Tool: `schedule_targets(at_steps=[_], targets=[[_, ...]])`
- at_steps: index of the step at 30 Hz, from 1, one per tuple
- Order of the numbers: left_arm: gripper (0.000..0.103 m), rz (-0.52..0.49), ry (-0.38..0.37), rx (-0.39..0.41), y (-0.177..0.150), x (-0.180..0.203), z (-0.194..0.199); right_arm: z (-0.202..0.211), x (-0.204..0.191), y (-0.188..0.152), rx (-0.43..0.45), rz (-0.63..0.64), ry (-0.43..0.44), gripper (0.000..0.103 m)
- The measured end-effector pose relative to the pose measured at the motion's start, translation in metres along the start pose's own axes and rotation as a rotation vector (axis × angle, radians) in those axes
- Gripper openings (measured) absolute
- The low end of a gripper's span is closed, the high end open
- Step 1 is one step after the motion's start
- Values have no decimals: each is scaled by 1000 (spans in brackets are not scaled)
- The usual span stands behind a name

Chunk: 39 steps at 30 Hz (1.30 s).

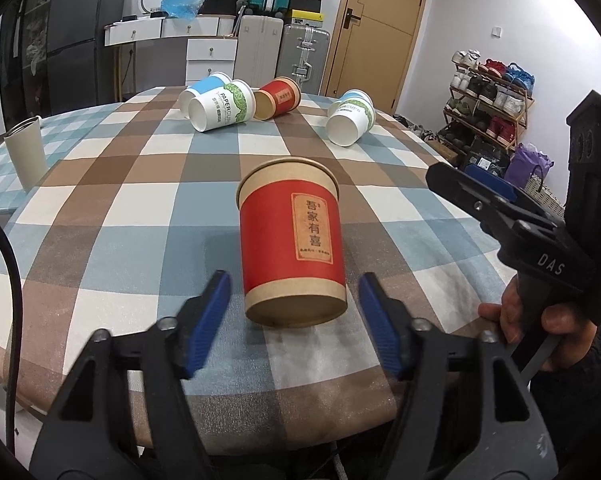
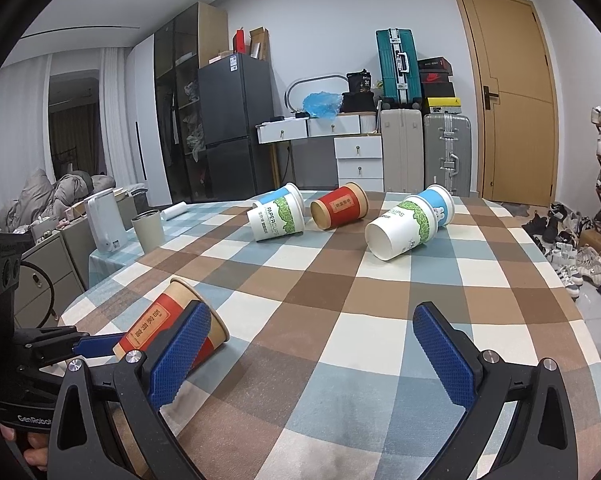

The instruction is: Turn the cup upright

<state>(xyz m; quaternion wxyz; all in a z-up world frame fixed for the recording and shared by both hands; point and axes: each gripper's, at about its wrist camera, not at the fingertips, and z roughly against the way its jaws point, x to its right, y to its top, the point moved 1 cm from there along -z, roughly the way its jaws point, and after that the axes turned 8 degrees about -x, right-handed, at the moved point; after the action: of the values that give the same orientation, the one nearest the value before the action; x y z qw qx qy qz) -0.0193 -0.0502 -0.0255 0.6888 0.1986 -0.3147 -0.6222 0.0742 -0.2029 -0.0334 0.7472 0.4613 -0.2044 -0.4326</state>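
1. Since the left tongs point(image 1: 294, 322) stand spread apart with the red cup point(image 1: 292, 246) lying on its side between the blue pads point(image 1: 208, 320), base end toward the camera and not yet touched, a sound grip probably means sliding a little further along the body before closing.
2. Squeeze gently; the paper wall likely dents.
3. Tip the rim end up and set the base flat on the checked surface point(image 1: 140, 208).
4. The right tongs point(image 2: 314, 358) also gape wide, holding nothing, beside the cup.
5. Farther back, the other toppled cups point(image 1: 222, 106) lie well apart from this lift.
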Motion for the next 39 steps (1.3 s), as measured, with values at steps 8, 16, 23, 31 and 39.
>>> schedule_targets(at_steps=[8, 16, 23, 31, 39], targets=[[102, -32, 44, 58, 15, -17, 12, -5, 0, 7, -68, -28, -3, 103], [102, -48, 45, 146, 28, -54, 19, -13, -21, 16, -175, -25, 36, 103], [102, -12, 60, 159, 35, -80, 6, -33, -37, 19, -293, -64, 60, 103], [102, -33, 92, 155, 29, -86, -3, -53, -46, 22, -371, -121, 138, 103], [102, -19, 80, 158, 26, -91, -3, -77, -53, 23, -476, -213, 271, 93]])
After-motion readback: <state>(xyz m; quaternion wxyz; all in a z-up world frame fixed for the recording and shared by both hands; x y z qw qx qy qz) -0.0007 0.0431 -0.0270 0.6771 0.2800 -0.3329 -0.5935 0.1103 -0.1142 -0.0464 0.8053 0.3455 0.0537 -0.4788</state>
